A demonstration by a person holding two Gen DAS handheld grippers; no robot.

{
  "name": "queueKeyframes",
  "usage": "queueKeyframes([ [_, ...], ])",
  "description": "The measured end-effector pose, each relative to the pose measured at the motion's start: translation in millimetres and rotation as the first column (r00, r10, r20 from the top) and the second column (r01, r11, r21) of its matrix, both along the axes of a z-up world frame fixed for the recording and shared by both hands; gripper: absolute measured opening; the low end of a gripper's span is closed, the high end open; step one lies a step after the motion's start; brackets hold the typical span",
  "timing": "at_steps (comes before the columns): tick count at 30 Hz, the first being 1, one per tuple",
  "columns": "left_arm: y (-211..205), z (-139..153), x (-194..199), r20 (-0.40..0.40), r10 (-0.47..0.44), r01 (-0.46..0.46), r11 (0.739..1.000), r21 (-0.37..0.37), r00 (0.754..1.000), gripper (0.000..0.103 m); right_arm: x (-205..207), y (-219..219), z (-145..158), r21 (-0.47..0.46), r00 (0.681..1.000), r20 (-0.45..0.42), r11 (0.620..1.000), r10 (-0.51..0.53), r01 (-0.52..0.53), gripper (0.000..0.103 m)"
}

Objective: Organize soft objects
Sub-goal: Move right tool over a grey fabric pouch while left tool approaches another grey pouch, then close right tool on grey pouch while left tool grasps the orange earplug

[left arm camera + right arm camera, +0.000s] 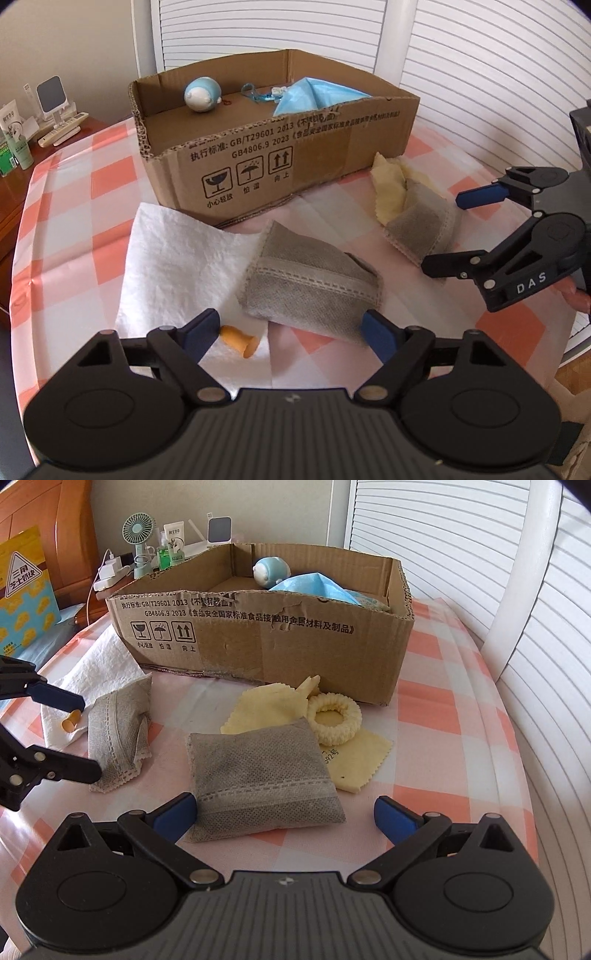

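A cardboard box (295,173) (303,646) stands at the back of the checked tablecloth. In it lie a blue-white plush ball (202,95) (271,572) and a blue face mask (314,94) (314,587). Two grey fabric pouches lie in front. My left gripper (291,334) is open, its jaws on either side of the near edge of the left pouch (314,288) (120,731). My right gripper (286,814) (443,232) is open around the near edge of the right pouch (262,771) (421,225). Neither pouch is gripped.
A white paper towel (177,258) (99,672) and a small orange earplug (238,339) (71,720) lie left. Yellow cloths (354,760) (388,184) and a cream scrunchie (334,716) lie by the box. A nightstand with bottles and a fan (138,542) stands at far left.
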State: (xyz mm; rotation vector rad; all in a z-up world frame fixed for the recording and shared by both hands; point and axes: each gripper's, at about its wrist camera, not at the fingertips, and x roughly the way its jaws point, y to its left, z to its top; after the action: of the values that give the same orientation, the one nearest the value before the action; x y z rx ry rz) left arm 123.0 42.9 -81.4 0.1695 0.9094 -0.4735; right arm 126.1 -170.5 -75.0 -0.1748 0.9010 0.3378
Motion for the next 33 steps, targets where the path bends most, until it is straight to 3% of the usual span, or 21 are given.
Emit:
queueKeyframes([
  [5, 4, 2, -12, -0.027, -0.032, 0.032, 0.999, -0.02, 0.999, 0.079, 0, 0, 0, 0.0, 1.0, 0.0, 1.0, 0.0, 0.0, 0.103],
  [11, 11, 4, -18, -0.015, -0.019, 0.019, 1.0, -0.003, 1.0, 0.045, 0, 1, 0, -0.002, 1.0, -0.001, 1.0, -0.002, 0.002, 0.103],
  [17, 21, 6, -17, -0.005, 0.004, -0.004, 1.0, 0.002, 1.0, 0.022, 1, 2, 1, -0.004, 1.0, -0.002, 1.0, -0.007, 0.007, 0.103],
  [33, 24, 5, -19, 0.005, 0.038, -0.038, 0.999, 0.004, 0.999, 0.021, -2, 10, 2, 0.026, 0.997, 0.054, 0.998, 0.062, -0.064, 0.102],
])
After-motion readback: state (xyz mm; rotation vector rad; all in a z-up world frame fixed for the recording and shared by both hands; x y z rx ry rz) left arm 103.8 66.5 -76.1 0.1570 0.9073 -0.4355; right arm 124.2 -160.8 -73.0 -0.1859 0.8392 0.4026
